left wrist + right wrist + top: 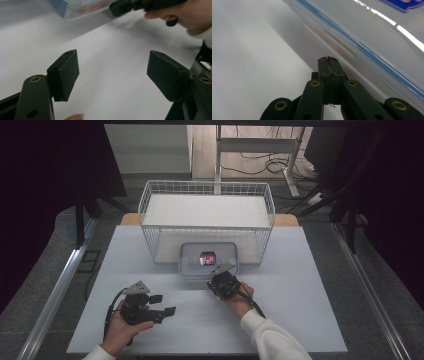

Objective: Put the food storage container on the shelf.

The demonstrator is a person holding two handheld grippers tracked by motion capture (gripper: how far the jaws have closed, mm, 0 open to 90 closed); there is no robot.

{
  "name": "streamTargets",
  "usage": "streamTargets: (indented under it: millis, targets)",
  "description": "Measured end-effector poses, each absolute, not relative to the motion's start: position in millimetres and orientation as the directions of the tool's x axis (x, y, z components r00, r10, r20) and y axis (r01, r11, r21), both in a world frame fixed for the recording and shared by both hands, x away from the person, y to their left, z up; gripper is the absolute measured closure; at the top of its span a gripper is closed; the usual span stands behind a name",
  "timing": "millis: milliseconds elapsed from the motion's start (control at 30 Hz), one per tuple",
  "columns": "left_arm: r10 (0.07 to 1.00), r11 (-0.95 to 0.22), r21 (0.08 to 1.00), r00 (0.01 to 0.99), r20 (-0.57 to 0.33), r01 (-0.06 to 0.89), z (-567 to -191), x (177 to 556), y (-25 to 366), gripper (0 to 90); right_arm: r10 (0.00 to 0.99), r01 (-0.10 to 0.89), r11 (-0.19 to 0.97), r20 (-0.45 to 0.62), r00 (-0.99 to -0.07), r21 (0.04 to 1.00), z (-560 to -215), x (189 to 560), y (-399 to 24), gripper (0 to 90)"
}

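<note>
Right gripper view puts my right tongs (329, 59) with their jaws pressed together, nothing between them, the tips at the near edge of the clear lidded box (372, 37). Whether they touch the box wall I cannot tell from here. My worry is that closed tips pushed forward would only shove the box toward the wire basket (207, 215) behind it, or skid up over its blue-trimmed rim, since they have no grip on anything. I would want to spread them before trying for the lid or wall.

My left tongs (112, 75) stand wide, holding nothing, over bare tabletop (300, 285) well to the left of the box and nearer to me. If I swing them in toward the box, they could clip the right hand (185, 15), which sits between them and the box's near side.

The box rests on the tabletop just in front of the basket, with a small red and blue item (207, 258) inside.
</note>
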State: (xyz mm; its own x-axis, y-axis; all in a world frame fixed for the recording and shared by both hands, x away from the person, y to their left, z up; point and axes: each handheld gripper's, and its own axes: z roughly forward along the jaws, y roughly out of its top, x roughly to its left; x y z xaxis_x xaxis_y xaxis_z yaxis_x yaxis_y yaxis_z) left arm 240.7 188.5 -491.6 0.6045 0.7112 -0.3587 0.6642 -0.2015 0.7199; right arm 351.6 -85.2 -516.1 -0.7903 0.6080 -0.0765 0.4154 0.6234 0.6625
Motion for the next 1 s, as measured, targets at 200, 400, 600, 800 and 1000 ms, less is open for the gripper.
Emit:
streamTargets:
  millis: [200, 400, 600, 800, 1000]
  targets:
    - [0.714, -0.192, 0.716, 0.596, -0.367, 0.671, -493.1, 241.0, 193.7, 25.5, 0.630, 0.418, 0.619, -0.101, -0.770, 0.665, -519.0, 357.7, -79.5, 88.9]
    - [0.710, -0.197, 0.712, 0.600, -0.370, 0.674, -493.9, 241.9, 192.9, 25.5, 0.648, 0.415, 0.576, -0.084, -0.757, 0.704, -507.7, 364.6, -82.7, 88.9]
    - [0.705, -0.190, 0.705, 0.595, -0.386, 0.683, -495.0, 243.2, 194.6, 25.3, 0.659, 0.414, 0.560, -0.083, -0.747, 0.717, -505.7, 373.1, -81.7, 88.9]
    - [0.705, -0.176, 0.697, 0.583, -0.404, 0.695, -497.2, 245.3, 197.8, 25.3, 0.668, 0.410, 0.569, -0.110, -0.736, 0.712, -507.2, 385.2, -73.2, 88.9]
    - [0.704, -0.181, 0.693, 0.584, -0.405, 0.698, -498.3, 245.8, 197.7, 25.2, 0.693, 0.431, 0.547, -0.099, -0.714, 0.718, -507.2, 403.0, -69.4, 88.9]
